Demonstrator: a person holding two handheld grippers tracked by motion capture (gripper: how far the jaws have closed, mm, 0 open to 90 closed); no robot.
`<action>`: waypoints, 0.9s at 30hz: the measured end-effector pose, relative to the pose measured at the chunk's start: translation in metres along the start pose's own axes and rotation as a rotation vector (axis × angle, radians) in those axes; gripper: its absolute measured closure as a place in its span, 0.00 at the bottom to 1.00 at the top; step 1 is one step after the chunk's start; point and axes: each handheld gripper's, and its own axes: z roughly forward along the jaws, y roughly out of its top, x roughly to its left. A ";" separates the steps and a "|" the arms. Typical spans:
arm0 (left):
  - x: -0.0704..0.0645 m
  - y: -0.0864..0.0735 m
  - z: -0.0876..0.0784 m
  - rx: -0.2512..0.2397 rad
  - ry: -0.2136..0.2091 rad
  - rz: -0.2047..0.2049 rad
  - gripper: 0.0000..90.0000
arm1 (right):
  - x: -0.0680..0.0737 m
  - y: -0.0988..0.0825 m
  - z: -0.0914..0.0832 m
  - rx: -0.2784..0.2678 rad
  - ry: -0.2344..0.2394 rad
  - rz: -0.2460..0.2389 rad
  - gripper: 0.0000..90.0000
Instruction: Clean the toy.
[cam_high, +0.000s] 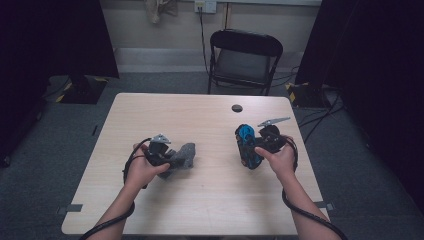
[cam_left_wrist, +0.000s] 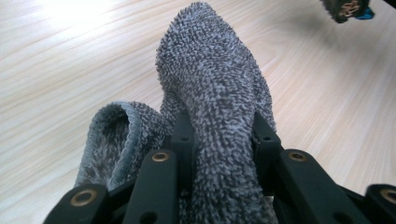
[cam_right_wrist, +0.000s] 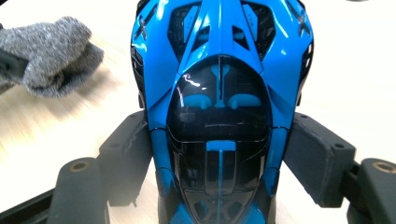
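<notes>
Grey sock (cam_left_wrist: 219, 93) pinched in left gripper (cam_left_wrist: 219, 140), blue toy car (cam_right_wrist: 219, 93) clamped in right gripper (cam_right_wrist: 219, 158), open cuff (cam_left_wrist: 112, 135) in left gripper view.

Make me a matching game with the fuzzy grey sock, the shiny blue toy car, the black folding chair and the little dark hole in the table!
Things:
1. fuzzy grey sock
2. shiny blue toy car
3. black folding chair
4. small dark round hole

Places:
A. on the floor behind the table
B. clamped in the right gripper
C. in the tabletop near its far edge
D. clamped in the left gripper

Pairs: 1-D, 2-B, 3-A, 4-C
</notes>
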 end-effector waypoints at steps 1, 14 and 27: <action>0.002 -0.001 -0.001 0.001 0.006 -0.001 0.77 | -0.002 -0.002 -0.001 0.003 -0.006 0.005 0.30; 0.026 -0.015 -0.017 -0.009 0.069 -0.060 0.77 | -0.029 -0.023 -0.016 0.026 -0.061 0.044 0.30; 0.044 -0.029 -0.031 -0.036 0.146 -0.096 0.77 | -0.051 -0.036 -0.024 0.096 -0.136 0.051 0.30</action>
